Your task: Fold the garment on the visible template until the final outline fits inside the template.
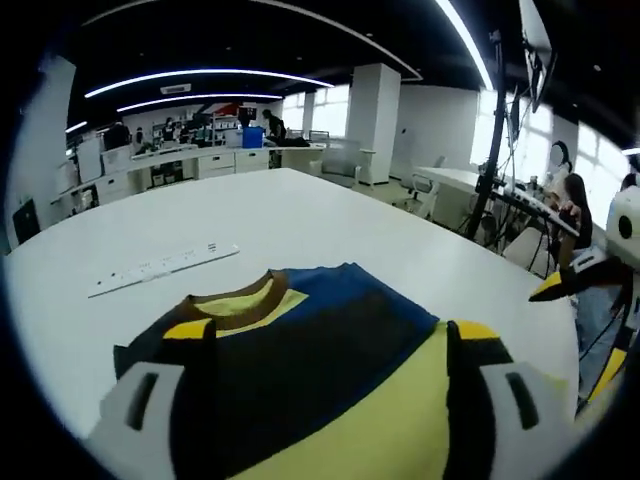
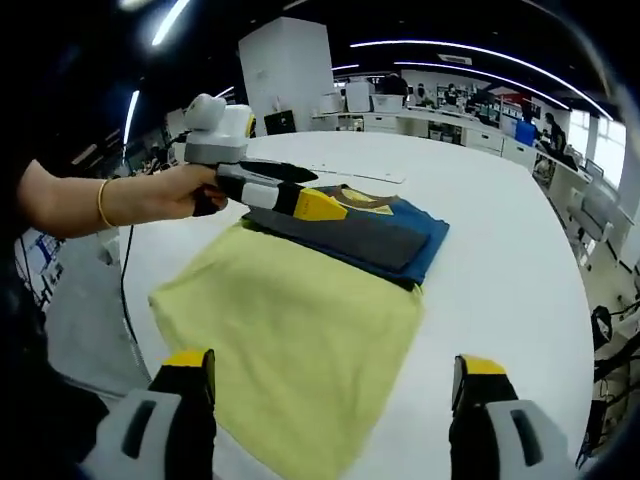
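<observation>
Garment point(image 2: 300, 330) spread before power strip point(image 1: 165, 266).

You had no text, label, brand or number that could be read in either view. The garment point(image 2: 345, 235) carried plain colour blocks with no print you could make out. The white strip point(image 1: 165, 267) on the tabletop point(image 1: 300, 215) bore small dark marks, but they were too small to tell as letters or figures.
</observation>
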`<state>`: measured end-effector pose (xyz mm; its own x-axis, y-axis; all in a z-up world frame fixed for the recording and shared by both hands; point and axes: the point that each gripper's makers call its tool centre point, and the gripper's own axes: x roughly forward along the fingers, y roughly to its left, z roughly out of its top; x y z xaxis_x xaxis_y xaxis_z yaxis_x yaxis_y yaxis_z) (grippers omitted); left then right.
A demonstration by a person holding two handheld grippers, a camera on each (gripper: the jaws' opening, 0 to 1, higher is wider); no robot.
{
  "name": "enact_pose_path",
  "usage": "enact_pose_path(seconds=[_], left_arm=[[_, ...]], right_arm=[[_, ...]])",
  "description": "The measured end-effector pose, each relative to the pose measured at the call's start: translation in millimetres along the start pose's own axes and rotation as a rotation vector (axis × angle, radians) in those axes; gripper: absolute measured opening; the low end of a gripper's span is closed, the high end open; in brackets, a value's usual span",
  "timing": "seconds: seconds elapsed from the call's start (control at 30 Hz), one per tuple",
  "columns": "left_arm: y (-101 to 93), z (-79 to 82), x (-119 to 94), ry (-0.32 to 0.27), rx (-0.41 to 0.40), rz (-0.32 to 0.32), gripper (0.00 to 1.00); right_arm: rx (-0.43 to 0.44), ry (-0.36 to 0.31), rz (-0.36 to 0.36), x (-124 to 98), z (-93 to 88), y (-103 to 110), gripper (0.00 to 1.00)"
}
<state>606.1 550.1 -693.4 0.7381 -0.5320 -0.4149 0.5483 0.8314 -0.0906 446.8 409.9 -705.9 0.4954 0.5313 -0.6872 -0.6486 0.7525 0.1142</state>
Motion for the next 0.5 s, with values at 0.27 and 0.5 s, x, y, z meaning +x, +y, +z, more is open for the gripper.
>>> enact_pose_path(seconds=[0.27, 0.5], left_arm=[[34.8, -15.2, -30, 0.021, 0.02, 0.07, 0.95], [62.8, -26.6, -58, 0.022, 0.028, 0.139, 0.8]], right_arm=[[-0.003, -0.002, 0.005, 1, 1.1, 1, 1.0], [-0.004, -0.002, 0.006, 2, 1.1, 1, 1.0]])
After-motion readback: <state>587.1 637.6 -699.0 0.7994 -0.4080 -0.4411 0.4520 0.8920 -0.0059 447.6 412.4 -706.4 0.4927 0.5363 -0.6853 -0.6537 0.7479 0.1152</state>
